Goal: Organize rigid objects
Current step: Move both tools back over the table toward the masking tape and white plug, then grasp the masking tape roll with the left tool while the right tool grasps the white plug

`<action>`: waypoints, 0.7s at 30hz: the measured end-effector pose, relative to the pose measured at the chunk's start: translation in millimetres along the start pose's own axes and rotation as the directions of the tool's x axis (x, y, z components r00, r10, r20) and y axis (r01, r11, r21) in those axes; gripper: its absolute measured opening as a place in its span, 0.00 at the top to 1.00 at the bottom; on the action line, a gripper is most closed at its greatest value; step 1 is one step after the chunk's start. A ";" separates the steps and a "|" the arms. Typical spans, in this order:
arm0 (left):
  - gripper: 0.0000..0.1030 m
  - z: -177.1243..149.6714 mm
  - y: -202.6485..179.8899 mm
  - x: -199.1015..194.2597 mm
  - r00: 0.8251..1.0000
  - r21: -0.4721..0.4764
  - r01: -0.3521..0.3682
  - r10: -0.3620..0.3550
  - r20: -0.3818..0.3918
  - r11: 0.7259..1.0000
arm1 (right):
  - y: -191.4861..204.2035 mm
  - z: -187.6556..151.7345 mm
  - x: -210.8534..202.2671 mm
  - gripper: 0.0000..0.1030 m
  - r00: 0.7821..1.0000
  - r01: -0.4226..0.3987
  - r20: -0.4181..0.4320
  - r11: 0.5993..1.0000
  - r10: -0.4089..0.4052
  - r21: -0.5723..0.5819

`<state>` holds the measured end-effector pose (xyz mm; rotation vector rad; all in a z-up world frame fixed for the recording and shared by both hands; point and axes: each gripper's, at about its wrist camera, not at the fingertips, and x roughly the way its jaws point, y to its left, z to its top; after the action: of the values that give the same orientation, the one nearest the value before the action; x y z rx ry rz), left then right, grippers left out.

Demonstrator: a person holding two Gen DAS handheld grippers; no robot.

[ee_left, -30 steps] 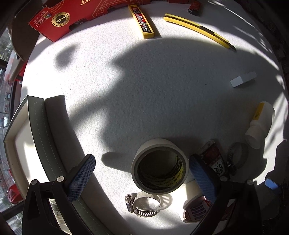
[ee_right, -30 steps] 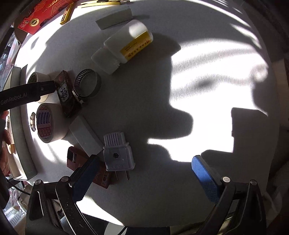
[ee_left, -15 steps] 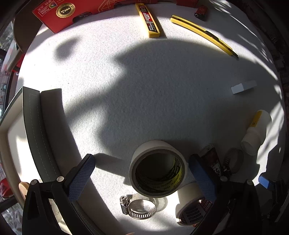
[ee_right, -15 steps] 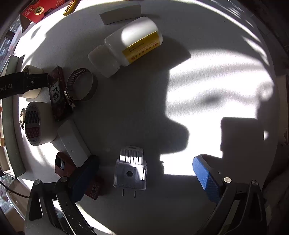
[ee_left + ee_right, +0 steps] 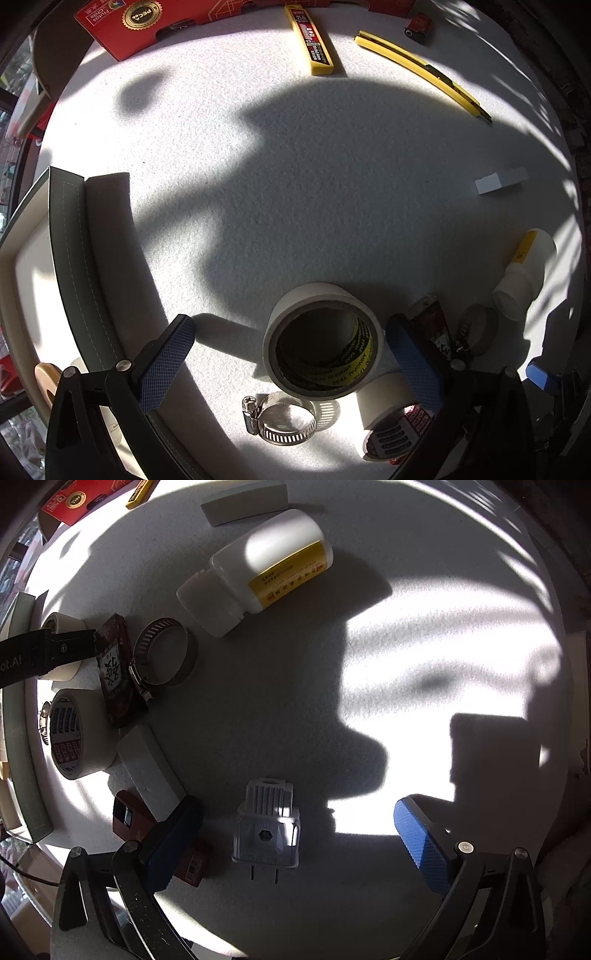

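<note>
Cream tape roll (image 5: 321, 339): light, stiff; grip across outer wall. Left gripper (image 5: 286, 363) wide open, empty; right gripper (image 5: 299, 843) likewise.

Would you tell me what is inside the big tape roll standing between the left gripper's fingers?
Inside the big tape roll only its dark core with yellow printed lettering shows; the shadowed bottom is too dark to judge. The left gripper is open around it.

Red box (image 5: 155, 26) cut off by top edge; second tape roll (image 5: 391, 417) half behind hand-held gripper finger; maroon box (image 5: 129, 816) partly under finger pad; tray (image 5: 70, 258) contents unreadable.
</note>
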<state>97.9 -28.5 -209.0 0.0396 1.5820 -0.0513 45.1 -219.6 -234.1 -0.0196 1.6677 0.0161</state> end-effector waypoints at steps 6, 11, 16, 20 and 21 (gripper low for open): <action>0.13 21.0 -8.3 -0.3 1.000 0.061 0.002 -0.001 -0.007 0.998 | -0.5 2.9 -2.2 0.07 1.000 0.004 -0.013 1.000 -0.005 -0.017; 0.40 17.9 -24.3 -6.8 1.000 0.135 0.000 -0.002 0.017 0.991 | 6.6 2.2 -9.6 0.29 1.000 0.009 -0.003 0.998 -0.010 -0.063; 0.49 15.1 -35.7 -3.1 1.000 0.161 0.003 -0.006 0.017 0.987 | 12.7 4.1 -15.4 0.57 1.000 0.015 0.005 0.995 -0.015 -0.095; 0.49 11.3 -24.8 -2.4 0.999 0.119 0.037 -0.037 -0.002 0.992 | 14.0 2.3 -19.1 0.68 1.000 0.005 0.013 0.997 -0.004 -0.074; 0.49 8.0 -17.5 -4.2 0.999 0.108 0.047 -0.047 -0.002 0.993 | 13.2 0.5 -19.5 0.68 1.000 -0.006 0.013 0.998 0.007 -0.062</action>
<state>104.9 -46.3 -204.7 0.0869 1.5783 -0.1732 47.2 -206.3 -214.7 -0.0612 1.6538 0.0728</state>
